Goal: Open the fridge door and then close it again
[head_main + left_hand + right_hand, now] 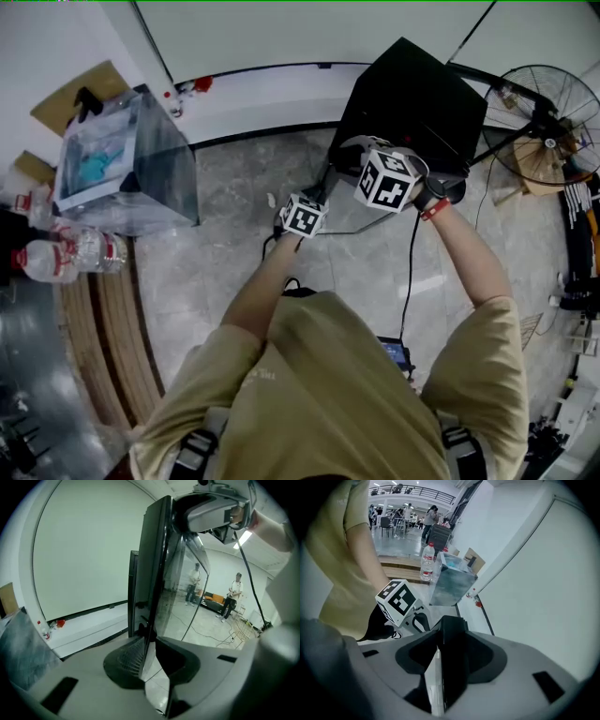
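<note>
The black fridge (pixel 412 94) stands against the white wall, seen from above. Its glass door (pixel 164 573) is swung out, and its thin edge runs up between the left gripper's jaws. My left gripper (pixel 319 194) grips that edge low down, with both pads (pixel 126 658) against the door. My right gripper (pixel 366 150) is higher, clamped over the door's top corner (pixel 452 639), which fills the gap between its jaws. In the left gripper view the right gripper (pixel 211 513) shows at the top of the door. The left gripper's marker cube (pixel 396 602) shows in the right gripper view.
A clear plastic box (pixel 127 164) stands on the floor to the left, with water bottles (pixel 66 253) beside a wooden platform (pixel 94 319). A floor fan (pixel 548 122) stands right of the fridge. A black cable (pixel 411 272) hangs from my right wrist.
</note>
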A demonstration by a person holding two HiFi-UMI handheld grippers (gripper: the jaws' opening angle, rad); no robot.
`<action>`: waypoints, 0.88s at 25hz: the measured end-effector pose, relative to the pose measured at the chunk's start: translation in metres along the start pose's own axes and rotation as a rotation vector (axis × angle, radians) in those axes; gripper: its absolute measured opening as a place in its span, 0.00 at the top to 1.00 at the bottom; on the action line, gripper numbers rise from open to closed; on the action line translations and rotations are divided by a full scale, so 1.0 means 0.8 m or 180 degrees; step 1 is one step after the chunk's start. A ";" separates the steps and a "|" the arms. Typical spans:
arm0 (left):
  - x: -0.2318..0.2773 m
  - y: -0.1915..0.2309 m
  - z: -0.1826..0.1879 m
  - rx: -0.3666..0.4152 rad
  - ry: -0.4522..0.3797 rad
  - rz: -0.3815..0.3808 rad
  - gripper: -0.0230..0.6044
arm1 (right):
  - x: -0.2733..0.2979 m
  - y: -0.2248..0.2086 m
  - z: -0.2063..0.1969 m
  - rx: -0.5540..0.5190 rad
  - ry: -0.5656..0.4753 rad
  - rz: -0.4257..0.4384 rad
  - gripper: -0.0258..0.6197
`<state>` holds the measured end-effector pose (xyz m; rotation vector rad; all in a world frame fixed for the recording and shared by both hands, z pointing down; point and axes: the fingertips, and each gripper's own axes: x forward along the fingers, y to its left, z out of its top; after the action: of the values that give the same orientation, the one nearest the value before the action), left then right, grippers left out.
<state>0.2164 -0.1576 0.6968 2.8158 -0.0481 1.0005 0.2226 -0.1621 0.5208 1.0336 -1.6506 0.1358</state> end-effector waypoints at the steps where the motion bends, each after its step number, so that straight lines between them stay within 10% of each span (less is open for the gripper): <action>1: 0.002 0.005 0.002 0.0016 -0.0002 0.0002 0.84 | 0.002 -0.004 0.000 0.0019 -0.0008 -0.0013 0.64; 22: 0.041 0.039 0.042 0.0155 0.0064 -0.0165 0.84 | 0.024 -0.064 -0.016 0.0342 -0.0059 -0.0202 0.64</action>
<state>0.2604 -0.1929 0.6962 2.8345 0.0519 1.0322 0.2669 -0.1965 0.5203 1.1704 -1.6397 0.1749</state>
